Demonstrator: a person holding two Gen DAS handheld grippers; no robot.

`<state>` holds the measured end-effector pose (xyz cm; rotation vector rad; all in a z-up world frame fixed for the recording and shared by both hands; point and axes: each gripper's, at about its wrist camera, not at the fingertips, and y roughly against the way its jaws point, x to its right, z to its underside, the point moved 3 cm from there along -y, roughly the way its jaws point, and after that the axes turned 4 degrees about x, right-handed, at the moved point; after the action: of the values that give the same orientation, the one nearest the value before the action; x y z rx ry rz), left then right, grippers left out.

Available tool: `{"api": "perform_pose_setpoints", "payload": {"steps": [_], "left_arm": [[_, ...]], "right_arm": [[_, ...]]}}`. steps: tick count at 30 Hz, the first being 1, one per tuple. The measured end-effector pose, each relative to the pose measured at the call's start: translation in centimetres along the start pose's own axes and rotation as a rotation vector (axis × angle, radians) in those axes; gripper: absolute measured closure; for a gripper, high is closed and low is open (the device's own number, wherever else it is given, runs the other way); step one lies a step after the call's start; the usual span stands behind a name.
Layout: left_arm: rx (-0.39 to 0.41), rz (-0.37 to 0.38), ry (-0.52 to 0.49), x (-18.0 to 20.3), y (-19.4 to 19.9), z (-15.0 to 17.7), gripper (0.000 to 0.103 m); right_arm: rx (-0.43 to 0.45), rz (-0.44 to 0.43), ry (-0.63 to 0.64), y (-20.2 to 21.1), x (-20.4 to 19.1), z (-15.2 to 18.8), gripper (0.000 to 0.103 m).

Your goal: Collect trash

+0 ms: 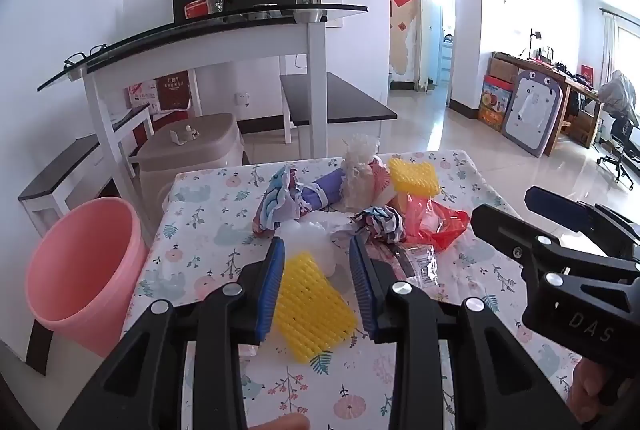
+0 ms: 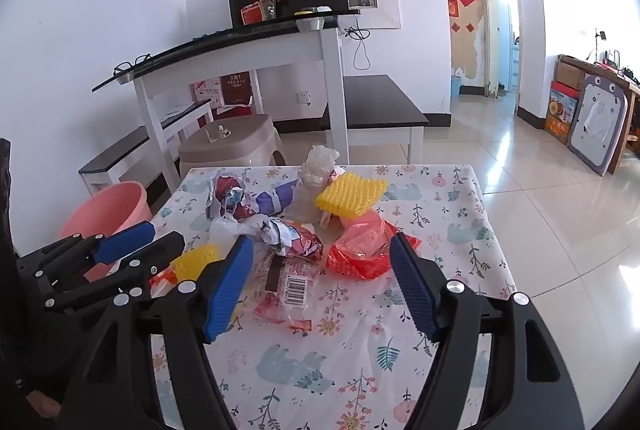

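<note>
Yellow ribbed foam, a flat rectangular fruit-packing pad [image 1: 314, 310], lies on the floral-printed tablecloth [image 1: 208, 197] directly between the blue-padded fingers of the left gripper [image 1: 318, 286]. Its long axis runs from about 11 o'clock to 5 o'clock in the left wrist view, so it sits skewed across the jaw line, its near corner passing below the right-hand pad. The left jaws stand partly open, astride the pad; the left-hand finger looks to be against its edge, while the other shows a gap, so no firm grip is judged yet. The right gripper [image 2: 334, 286] has its jaws spread wide and empty, hovering over a clear barcode-labelled plastic wrapper [image 2: 290, 288], with a crumpled red plastic bag [image 2: 362, 250] at 1 o'clock. The left hand is plainly the nearer to the foam. The round pink plastic bin [image 1: 86, 270] stands off the table edge at 9 o'clock from the left jaws, the likely destination.
</note>
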<state>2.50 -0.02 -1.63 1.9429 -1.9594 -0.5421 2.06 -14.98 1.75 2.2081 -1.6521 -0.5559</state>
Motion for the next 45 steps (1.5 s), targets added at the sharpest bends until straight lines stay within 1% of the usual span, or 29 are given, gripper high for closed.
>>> {"api": "perform_pose_setpoints", "payload": {"steps": [6,8,11,12,14,20,45], "left_arm": [[-0.013,0.014,0.004,0.0,-0.2,0.0,0.070],[-0.017,0.010,0.012,-0.9,-0.2,-0.3,0.070],[-0.022,0.005,0.022,-1.2,-0.5,-0.5,0.070],[-0.021,-0.004,0.024,-1.0,-0.1,-0.7,0.070],[0.003,-0.019,0.025,-0.7,0.8,0.0,0.070],[0.013,-0.019,0.025,-0.8,1.3,0.1,0.070],[0.015,-0.027,0.032,-1.3,1.4,0.2,0.070]], "right_arm": [[0.003,-0.008,-0.002,0.3,-0.1,0.2,0.032],[0.007,-0.009,0.002,0.3,-0.3,0.2,0.032],[0.019,-0.010,0.008,1.0,-0.4,0.0,0.032],[0.022,-0.010,0.007,1.3,-0.4,-0.2,0.032],[0.032,-0.013,0.005,1.2,-0.3,0.0,0.032],[0.062,-0.010,0.002,1.7,-0.6,-0.2,0.032],[0.049,-0.013,0.004,1.2,-0.8,0.2,0.032]]}}
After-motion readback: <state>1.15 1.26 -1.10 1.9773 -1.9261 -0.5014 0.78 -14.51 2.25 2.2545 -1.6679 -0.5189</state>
